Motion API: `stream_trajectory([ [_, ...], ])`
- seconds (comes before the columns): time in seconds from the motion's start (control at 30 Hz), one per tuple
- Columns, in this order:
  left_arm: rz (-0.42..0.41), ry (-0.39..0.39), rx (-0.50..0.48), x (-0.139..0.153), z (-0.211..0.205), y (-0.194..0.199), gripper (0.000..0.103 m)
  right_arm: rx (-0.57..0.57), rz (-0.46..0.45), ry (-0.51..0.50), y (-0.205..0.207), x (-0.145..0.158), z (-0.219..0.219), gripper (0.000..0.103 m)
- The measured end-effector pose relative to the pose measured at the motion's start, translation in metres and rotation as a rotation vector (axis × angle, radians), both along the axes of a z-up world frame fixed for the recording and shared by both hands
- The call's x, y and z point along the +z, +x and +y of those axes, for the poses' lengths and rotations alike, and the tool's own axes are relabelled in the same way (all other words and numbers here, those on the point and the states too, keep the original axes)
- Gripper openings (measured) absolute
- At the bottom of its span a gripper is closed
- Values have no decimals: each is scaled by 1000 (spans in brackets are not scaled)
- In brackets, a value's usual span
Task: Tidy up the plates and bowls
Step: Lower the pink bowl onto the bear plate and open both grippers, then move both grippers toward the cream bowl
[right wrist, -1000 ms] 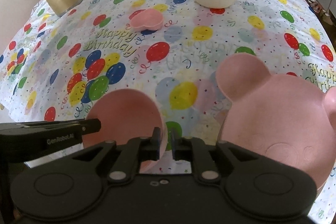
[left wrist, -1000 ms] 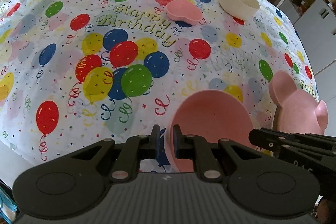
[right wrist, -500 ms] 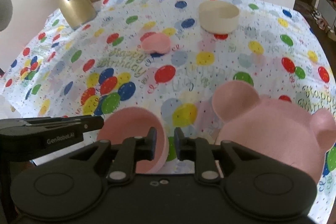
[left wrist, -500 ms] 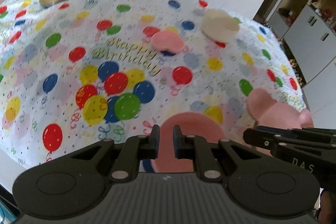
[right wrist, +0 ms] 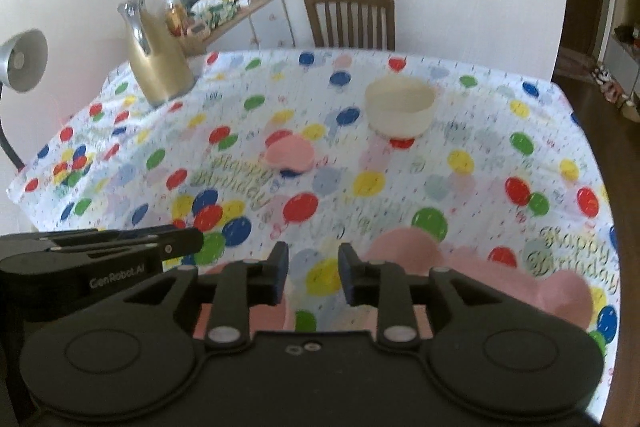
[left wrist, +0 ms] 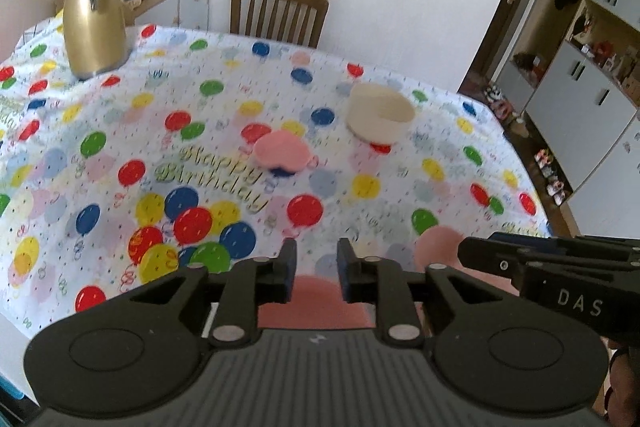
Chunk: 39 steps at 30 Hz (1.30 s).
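The pink bowl point(left wrist: 320, 301) sits on the tablecloth point(left wrist: 120, 155) right under the left gripper point(left wrist: 317, 273), whose jaws are opening with nothing between them. Same deal for the right gripper point(right wrist: 313, 273): opening, empty, bear plate point(right wrist: 500, 281) just to its right. Way ahead of both sit a small pink dish point(left wrist: 281, 151), a cream bowl point(left wrist: 380, 115) and a gold jug point(left wrist: 94, 11).

Pink bowl point(left wrist: 316, 301) half behind tool point(left wrist: 317, 273)
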<state>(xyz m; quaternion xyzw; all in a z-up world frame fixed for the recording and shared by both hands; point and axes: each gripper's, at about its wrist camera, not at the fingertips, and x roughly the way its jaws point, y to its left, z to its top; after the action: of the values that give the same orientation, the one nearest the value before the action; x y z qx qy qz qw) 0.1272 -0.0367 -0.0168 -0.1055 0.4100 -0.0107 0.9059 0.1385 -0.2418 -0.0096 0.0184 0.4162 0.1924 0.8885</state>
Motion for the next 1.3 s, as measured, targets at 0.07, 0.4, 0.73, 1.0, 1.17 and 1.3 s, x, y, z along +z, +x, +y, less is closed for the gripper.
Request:
stream_trajectory([
  [0.07, -16, 1, -1, 5, -3, 2, 26, -6, -22, 7, 3, 6, -6, 30],
  [0.4, -52, 16, -35, 19, -9, 39, 28, -52, -85, 32, 32, 20, -24, 47],
  [0.73, -94, 19, -81, 22, -3, 95, 64, -115, -123, 15, 73, 19, -22, 66],
  [1.0, -84, 8, -144, 15, 5, 146, 79, -160, -192, 0, 111, 14, -12, 95],
  [1.17, -68, -6, -176, 3, 9, 180, 80, -221, -220, 13, 139, 6, -13, 103],
  [1.3, -54, -11, -183, -9, 13, 212, 80, -255, -175, -3, 171, -6, -16, 103],
])
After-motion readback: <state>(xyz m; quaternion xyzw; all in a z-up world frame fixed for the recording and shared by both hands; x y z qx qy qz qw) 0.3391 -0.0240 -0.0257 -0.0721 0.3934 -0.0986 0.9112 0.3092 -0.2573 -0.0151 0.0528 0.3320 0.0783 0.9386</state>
